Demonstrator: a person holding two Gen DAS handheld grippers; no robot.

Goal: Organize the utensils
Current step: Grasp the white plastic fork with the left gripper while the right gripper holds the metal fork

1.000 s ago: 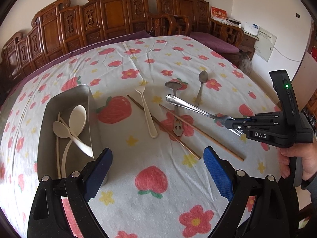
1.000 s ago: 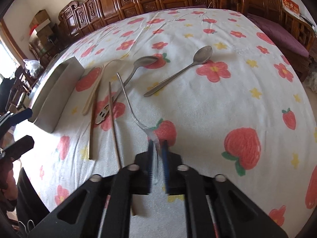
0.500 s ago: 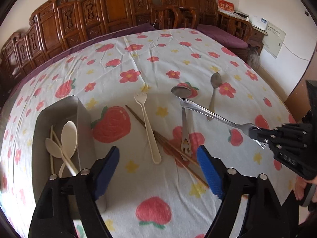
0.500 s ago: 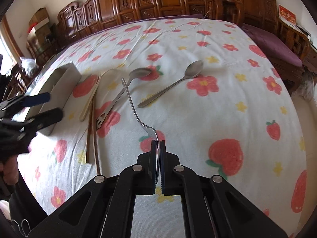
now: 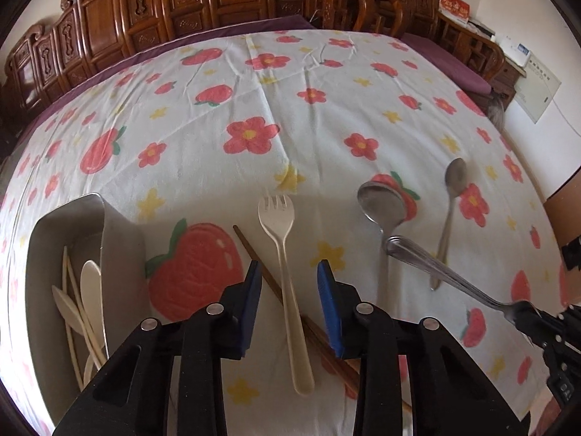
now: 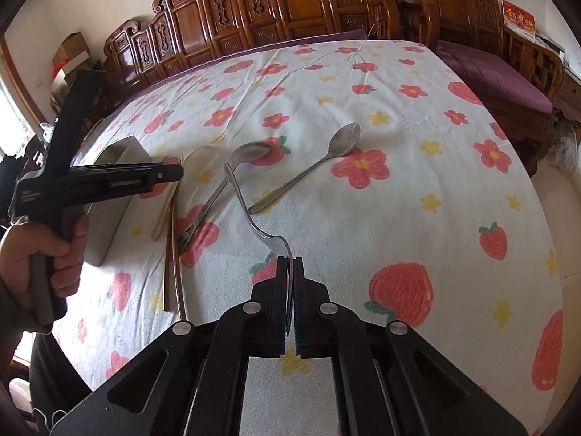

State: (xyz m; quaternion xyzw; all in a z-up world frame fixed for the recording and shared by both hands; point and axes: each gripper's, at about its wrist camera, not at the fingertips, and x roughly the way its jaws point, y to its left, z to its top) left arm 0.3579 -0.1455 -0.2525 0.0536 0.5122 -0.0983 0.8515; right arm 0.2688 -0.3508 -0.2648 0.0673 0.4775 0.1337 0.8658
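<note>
Left wrist view
Left gripper (image 5: 289, 303): points steeply down over the tablecloth (image 5: 312, 72); its blue pads are closing, with the cream plastic fork (image 5: 287, 283) and part of the brown chopsticks (image 5: 270, 279) lying between them, not yet pressed.
Metal tray (image 5: 120, 239): lower left of frame, holding cream spoons and sticks.
Large metal spoon (image 5: 383, 214) and small metal spoon (image 5: 448, 210): right of centre, flat on the cloth.
Right gripper (image 5: 544, 330): lower right edge, clamping the tine end of a metal fork (image 5: 435, 272) whose handle rises toward centre.

Right wrist view
Right gripper (image 6: 289, 290): bottom centre, angled down, pads tight on the metal fork (image 6: 250, 214), held clear of the cloth.
Left gripper (image 6: 170, 174): left of frame, seen side-on, carried in a hand (image 6: 40, 258) wrapped round its grip.
Metal tray (image 6: 109, 214): left, partly behind that gripper.
Spoons (image 6: 308, 170): above centre.
</note>
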